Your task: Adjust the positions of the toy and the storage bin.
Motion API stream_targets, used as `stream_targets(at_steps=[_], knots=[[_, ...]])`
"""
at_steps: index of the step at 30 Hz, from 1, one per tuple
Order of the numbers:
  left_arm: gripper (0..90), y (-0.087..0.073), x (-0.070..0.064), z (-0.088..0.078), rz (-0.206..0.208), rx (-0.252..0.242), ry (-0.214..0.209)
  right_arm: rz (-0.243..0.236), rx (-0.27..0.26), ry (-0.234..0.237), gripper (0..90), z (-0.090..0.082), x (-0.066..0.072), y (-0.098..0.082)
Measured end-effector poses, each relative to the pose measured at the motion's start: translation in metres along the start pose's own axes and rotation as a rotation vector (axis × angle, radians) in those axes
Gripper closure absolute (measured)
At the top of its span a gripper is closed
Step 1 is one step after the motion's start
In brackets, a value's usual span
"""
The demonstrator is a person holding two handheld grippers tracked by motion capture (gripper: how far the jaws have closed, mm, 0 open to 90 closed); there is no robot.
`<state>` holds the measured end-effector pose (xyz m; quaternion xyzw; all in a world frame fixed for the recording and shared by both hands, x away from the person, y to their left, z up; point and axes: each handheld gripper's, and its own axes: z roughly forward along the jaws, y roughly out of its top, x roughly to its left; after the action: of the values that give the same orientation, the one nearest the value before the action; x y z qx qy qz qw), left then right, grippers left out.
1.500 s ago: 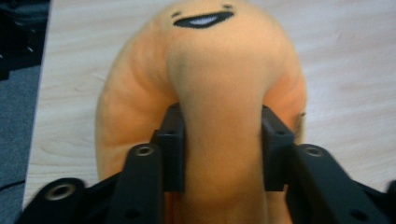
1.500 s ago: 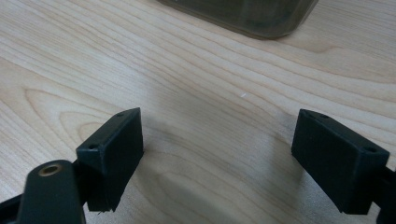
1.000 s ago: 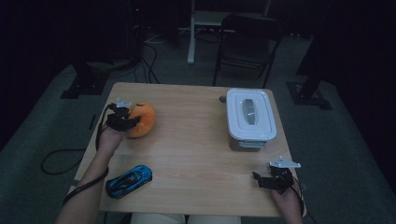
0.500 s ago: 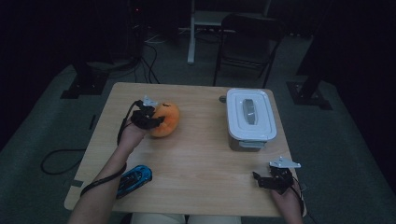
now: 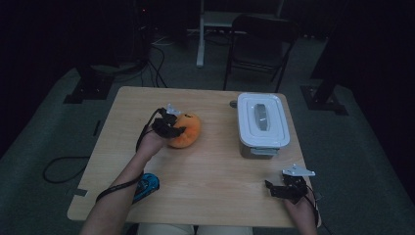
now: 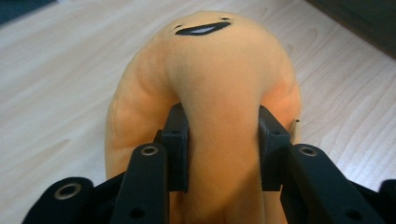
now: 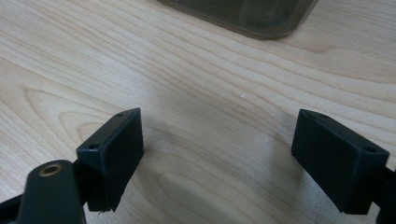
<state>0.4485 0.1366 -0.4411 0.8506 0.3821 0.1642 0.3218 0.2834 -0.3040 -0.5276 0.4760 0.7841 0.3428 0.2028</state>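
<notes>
Pinching the orange plush toy [image 6: 210,84], the left gripper [image 5: 169,126] holds it at mid-worktop [image 5: 220,191], beside the lidded container [image 5: 262,122].
Best carried level in a steady squeeze; the right gripper [image 5: 284,190] rests near the front edge, jaws spread.

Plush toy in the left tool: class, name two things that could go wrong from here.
1. The left tool pinches only a soft fold of the plush toy, so it may slip free.
2. The box has its lid on, and the right tool rests open near the table edge; the toy could bump the lid.
</notes>
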Motion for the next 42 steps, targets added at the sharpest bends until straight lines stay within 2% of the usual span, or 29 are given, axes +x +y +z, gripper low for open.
stream_targets(at_steps=[1,2,4,6,8,13,14,16,17,18,19,21,23,24,26,27,28,30,31,32,34,36,37,38,40,41,42], knots=[[64.7,0.000,0.000,0.000,0.000,0.000,0.000,0.000,0.000,0.000,16.3,0.000,0.000,0.000],[64.6,-0.002,-0.002,0.004,0.025,0.017,0.004,0.000,0.000,0.000,16.3,0.000,0.000,0.000],[64.8,-0.003,-0.001,0.003,0.013,0.016,-0.004,0.000,0.000,0.000,16.3,0.000,0.000,0.000],[65.5,-0.003,-0.001,-0.001,0.007,0.005,0.011,0.000,0.000,0.000,16.3,0.000,0.000,0.000],[65.5,-0.001,-0.001,-0.005,0.015,0.005,0.004,0.000,0.000,0.000,16.3,0.000,0.000,0.000],[65.4,0.001,-0.001,-0.029,0.037,-0.023,0.003,0.000,0.000,0.000,16.3,0.000,0.000,0.000],[65.4,0.001,-0.001,-0.029,0.037,-0.023,0.003,0.000,0.000,0.000,16.3,0.000,0.000,0.000],[65.3,-0.002,0.000,-0.046,0.044,-0.039,0.031,0.000,0.000,0.000,16.3,0.000,0.000,0.000],[65.3,-0.002,0.000,-0.046,0.044,-0.039,0.031,0.000,0.000,0.000,16.3,0.000,0.000,0.000],[65.3,-0.007,0.003,-0.057,0.049,-0.037,0.039,0.000,0.000,0.000,16.3,0.000,0.000,0.000],[65.3,-0.007,0.003,-0.057,0.049,-0.037,0.039,0.000,0.000,0.000,16.3,0.000,0.000,0.000],[65.3,-0.019,0.005,-0.072,0.057,-0.030,0.056,0.000,0.000,0.000,16.3,0.000,0.000,0.000],[65.2,-0.023,0.005,-0.077,0.054,-0.030,0.060,0.000,0.000,-0.001,16.3,0.000,0.000,0.000],[65.3,-0.033,0.006,-0.084,0.059,-0.025,0.073,0.000,0.000,-0.001,16.3,0.000,0.000,0.000],[65.2,-0.038,0.008,-0.087,0.058,-0.021,0.078,0.000,0.000,-0.001,16.3,0.000,0.000,0.000],[65.2,-0.049,0.011,-0.092,0.042,-0.017,0.080,-0.001,0.000,-0.001,16.3,0.000,0.000,0.000],[65.2,-0.054,0.012,-0.095,0.043,-0.015,0.089,0.000,0.000,-0.001,16.3,0.000,0.000,0.000],[65.2,-0.054,0.012,-0.095,0.043,-0.015,0.089,0.000,0.000,-0.001,16.3,0.000,0.000,0.000],[65.0,-0.070,0.016,-0.100,0.034,0.003,0.099,0.000,0.000,-0.001,16.3,0.000,0.000,0.000],[65.0,-0.070,0.016,-0.100,0.034,0.003,0.099,0.000,0.000,-0.001,16.3,0.000,0.000,0.000],[64.8,-0.087,0.019,-0.105,0.016,0.016,0.114,-0.001,0.000,-0.001,16.3,0.000,0.000,0.000],[63.9,-0.092,0.021,-0.106,0.011,0.016,0.118,-0.001,0.000,-0.001,16.3,0.000,0.000,0.000],[63.9,-0.100,0.026,-0.108,-0.018,0.021,0.124,0.000,0.000,-0.001,16.3,0.000,0.000,0.000],[63.9,-0.100,0.026,-0.108,-0.018,0.021,0.124,0.000,0.000,-0.001,16.3,0.000,0.000,0.000],[63.9,-0.107,0.030,-0.107,-0.028,0.045,0.141,0.000,0.000,-0.001,16.3,0.000,0.000,0.000],[63.0,-0.114,0.032,-0.100,-0.024,0.082,0.142,0.000,0.000,-0.001,16.3,0.000,0.000,0.000],[61.3,-0.117,0.033,-0.098,-0.026,0.077,0.123,0.000,0.000,-0.001,16.3,0.000,0.000,0.000]])
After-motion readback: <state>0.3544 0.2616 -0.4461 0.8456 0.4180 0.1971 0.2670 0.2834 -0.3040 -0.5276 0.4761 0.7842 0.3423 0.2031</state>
